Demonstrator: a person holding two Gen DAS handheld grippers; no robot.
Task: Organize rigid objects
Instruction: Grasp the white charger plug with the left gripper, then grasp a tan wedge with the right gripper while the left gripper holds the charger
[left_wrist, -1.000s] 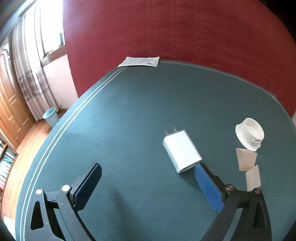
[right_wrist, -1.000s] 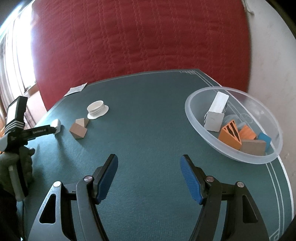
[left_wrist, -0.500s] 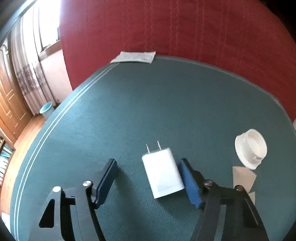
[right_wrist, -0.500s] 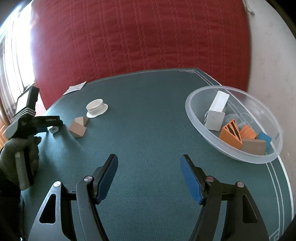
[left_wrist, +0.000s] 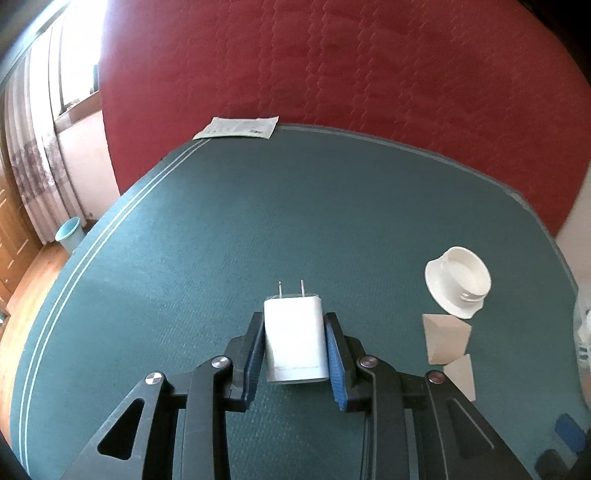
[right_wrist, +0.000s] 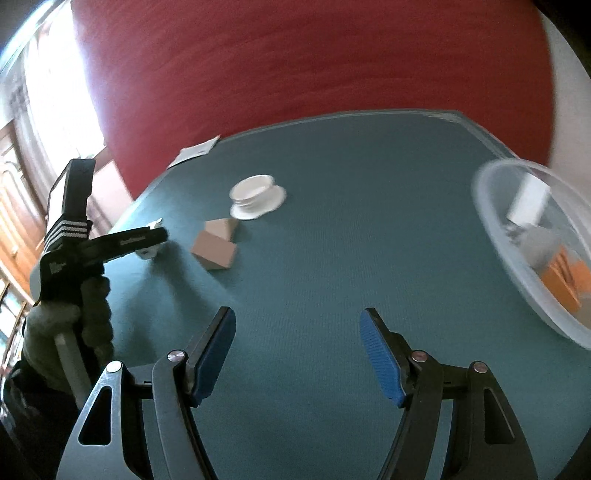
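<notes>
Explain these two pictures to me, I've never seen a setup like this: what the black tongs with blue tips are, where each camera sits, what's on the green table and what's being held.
No robot here: a person holds a hand-operated two-finger gripper in each hand, with a fisheye camera on each one looking along its fingers.

In the left camera's picture, the left gripper has just closed on a white charger plug, prongs pointing away.

In the right camera's picture, the right gripper is open and empty. The person's gloved hand shows at its left.

On the green table lie two tan wooden blocks, a white round piece, a paper slip and a clear bowl holding more blocks.
</notes>
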